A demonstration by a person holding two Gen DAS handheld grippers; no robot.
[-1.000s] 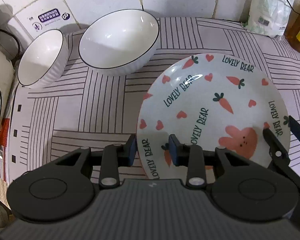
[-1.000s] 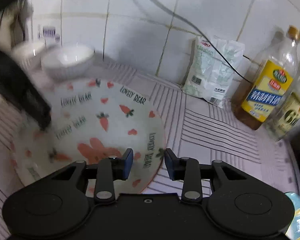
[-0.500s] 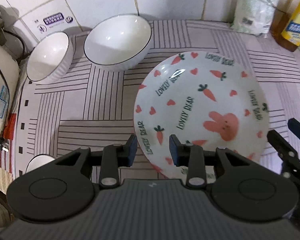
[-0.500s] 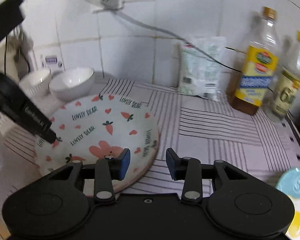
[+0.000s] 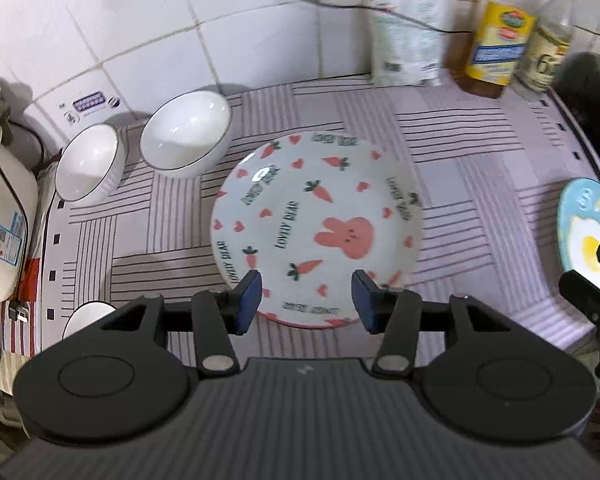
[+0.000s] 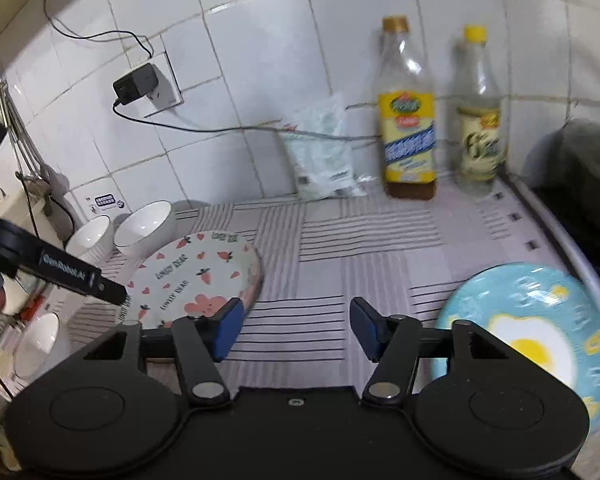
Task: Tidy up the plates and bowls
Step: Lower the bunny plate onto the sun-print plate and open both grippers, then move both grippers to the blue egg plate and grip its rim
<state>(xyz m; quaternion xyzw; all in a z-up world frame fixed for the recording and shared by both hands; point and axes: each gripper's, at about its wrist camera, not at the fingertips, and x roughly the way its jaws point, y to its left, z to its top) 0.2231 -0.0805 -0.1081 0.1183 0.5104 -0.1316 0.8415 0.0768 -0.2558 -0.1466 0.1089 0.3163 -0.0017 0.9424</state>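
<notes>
A white plate with carrots, hearts and a pink rabbit (image 5: 316,224) lies flat on the striped counter; it also shows in the right wrist view (image 6: 196,276). My left gripper (image 5: 305,300) is open and empty above its near rim. Two white bowls (image 5: 186,136) (image 5: 88,164) stand tilted by the wall behind it. A blue plate with a fried-egg print (image 6: 536,328) lies at the right. My right gripper (image 6: 296,330) is open and empty, between the two plates.
Two oil bottles (image 6: 408,120) (image 6: 478,120) and a white bag (image 6: 320,156) stand at the back wall. A small white bowl (image 5: 88,314) sits at the near left edge. A white appliance (image 5: 0,216) stands far left. A charger cable (image 6: 220,130) hangs from the wall socket.
Both grippers have pulled back and up from the rabbit plate and opened wider. The plate now lies free on the counter, and the blue plate has come into view.
</notes>
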